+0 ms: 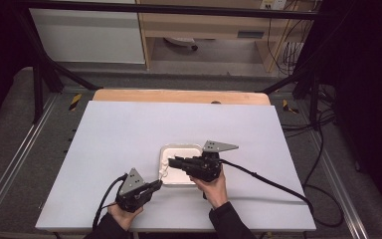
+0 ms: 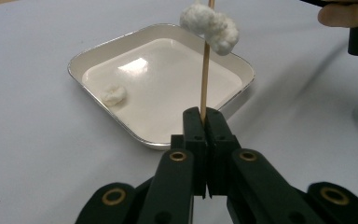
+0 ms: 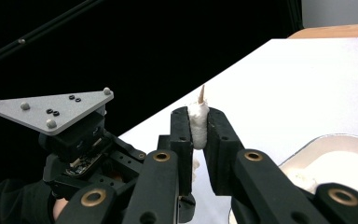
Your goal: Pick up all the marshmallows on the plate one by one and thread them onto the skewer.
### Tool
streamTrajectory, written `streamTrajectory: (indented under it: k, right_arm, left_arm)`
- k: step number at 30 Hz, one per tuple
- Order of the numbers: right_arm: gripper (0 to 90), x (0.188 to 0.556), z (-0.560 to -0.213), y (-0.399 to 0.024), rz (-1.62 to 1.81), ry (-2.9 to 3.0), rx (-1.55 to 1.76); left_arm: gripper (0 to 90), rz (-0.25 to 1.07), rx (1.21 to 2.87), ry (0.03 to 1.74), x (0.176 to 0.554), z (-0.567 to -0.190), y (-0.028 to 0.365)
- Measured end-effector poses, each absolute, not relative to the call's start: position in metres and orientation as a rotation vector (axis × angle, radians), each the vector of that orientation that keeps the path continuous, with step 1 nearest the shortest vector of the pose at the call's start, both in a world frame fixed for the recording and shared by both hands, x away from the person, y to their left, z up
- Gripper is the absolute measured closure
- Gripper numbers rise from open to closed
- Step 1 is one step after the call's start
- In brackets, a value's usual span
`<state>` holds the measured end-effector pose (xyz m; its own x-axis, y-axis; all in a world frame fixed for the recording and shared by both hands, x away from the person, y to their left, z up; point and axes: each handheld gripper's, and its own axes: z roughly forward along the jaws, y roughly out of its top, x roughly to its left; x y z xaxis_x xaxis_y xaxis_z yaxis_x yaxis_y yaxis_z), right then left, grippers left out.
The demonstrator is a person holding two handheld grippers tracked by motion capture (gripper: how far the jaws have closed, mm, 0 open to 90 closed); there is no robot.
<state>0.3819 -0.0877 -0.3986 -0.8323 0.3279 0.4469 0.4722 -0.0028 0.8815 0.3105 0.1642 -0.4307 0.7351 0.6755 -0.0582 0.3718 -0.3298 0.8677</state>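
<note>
- The table (image 1: 129, 129), covered in a plain white sheet, shows no writing or labels.
- A white tray (image 2: 168, 88) sits near the front edge, one cotton ball (image 2: 113, 94) lying in it.
- The right gripper (image 3: 199, 128) squeezes a cotton wad (image 3: 198, 123) threaded on the stick.
- The left gripper (image 2: 204, 123) clamps a thin wooden stick (image 2: 205, 79) upright by its lower end, over the tray.

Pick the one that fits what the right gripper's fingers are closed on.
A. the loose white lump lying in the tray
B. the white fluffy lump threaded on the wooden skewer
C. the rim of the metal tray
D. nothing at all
B: in the right gripper view the right gripper pinches the white lump with the wooden skewer tip poking out above it, while the left gripper holds the skewer's lower end.
</note>
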Motion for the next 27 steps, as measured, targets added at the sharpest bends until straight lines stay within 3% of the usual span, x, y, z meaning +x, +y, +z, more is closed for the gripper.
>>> streamTrajectory:
  k: [19, 21, 22, 25, 27]
  right_arm:
    - [81.1, 0.381, -0.41, -0.077, -1.927, -2.157, -0.866]
    - [75.0, 0.381, -0.409, -0.078, -1.919, -2.174, -0.876]
    - [64.8, 0.381, -0.41, -0.078, -1.916, -2.199, -0.897]
    - [52.2, 0.38, -0.41, -0.08, -1.916, -2.206, -0.923]
    - [51.7, 0.379, -0.409, -0.081, -1.911, -2.2, -0.908]
  left_arm:
    - [88.9, 0.407, 1.911, 0.779, 0.314, -0.425, 0.166]
    - [88.9, 0.399, 1.921, 0.776, 0.314, -0.427, 0.166]
    - [88.9, 0.396, 1.922, 0.775, 0.314, -0.428, 0.166]
    - [88.9, 0.401, 1.91, 0.798, 0.315, -0.427, 0.167]
    - [88.9, 0.356, 1.875, 0.814, 0.32, -0.428, 0.173]
